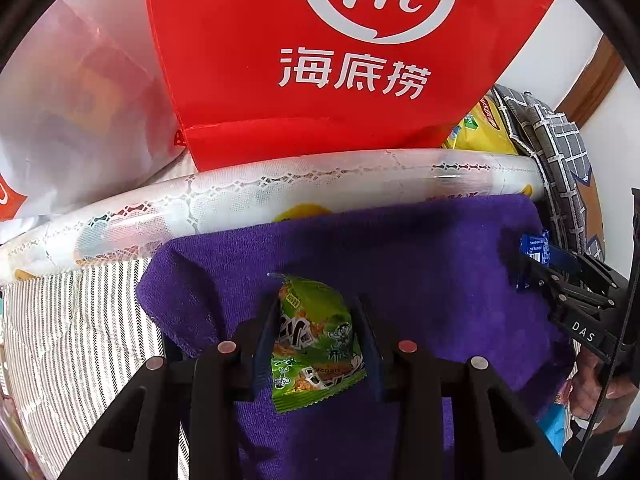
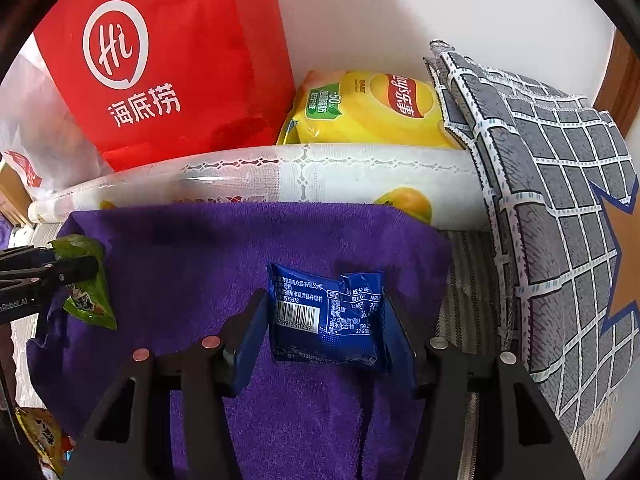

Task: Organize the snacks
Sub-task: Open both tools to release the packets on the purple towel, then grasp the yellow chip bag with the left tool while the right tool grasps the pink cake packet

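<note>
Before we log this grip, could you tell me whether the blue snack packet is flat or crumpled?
Crumpled: the blue snack packet shows creases and a dented top edge between the right gripper fingers.

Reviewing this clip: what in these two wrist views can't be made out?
- Contents of the red bag: opaque in both views.
- White plastic bag: translucent, contents blurred, cut by the left view's rim.
- Snack packets at the right view's bottom left: cut by the rim.
- Whether the green packet and blue packet touch the purple towel: undersides hidden.
</note>
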The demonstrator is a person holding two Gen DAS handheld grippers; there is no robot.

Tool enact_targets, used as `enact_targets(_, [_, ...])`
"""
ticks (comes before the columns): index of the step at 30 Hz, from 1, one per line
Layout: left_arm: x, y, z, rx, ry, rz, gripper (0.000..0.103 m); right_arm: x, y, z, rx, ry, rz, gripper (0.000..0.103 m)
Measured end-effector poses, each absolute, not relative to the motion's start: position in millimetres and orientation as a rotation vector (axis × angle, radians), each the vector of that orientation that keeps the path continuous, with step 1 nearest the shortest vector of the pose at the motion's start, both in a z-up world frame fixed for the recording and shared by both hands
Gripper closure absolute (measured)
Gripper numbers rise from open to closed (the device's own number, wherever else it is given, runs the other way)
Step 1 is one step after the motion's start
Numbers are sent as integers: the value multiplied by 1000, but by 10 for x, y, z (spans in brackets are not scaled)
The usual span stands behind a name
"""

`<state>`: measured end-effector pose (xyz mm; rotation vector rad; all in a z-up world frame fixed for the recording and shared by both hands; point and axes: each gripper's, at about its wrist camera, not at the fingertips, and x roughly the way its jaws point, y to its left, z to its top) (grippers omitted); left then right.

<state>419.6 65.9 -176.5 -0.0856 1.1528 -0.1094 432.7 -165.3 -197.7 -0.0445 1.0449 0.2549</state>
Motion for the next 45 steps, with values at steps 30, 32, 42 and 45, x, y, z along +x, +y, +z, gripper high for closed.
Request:
enact_targets(30, [3554,705,-891,-84,999,-108,39,3511,-1729,-1170,-158,848,147,11])
enact_targets(32, [3437,719,-812,-87,985,-106,39,3380,-1783,-1105,-135,839,159,11])
enact_targets(42, [2810,766,-651,-73,966,-61,39,2823,-2276,-1169,-10,879,175,15])
enact_targets(45, [2691,810,-681,-96,976,-54,39,2673,-2360,-1306,-21,895,182,26])
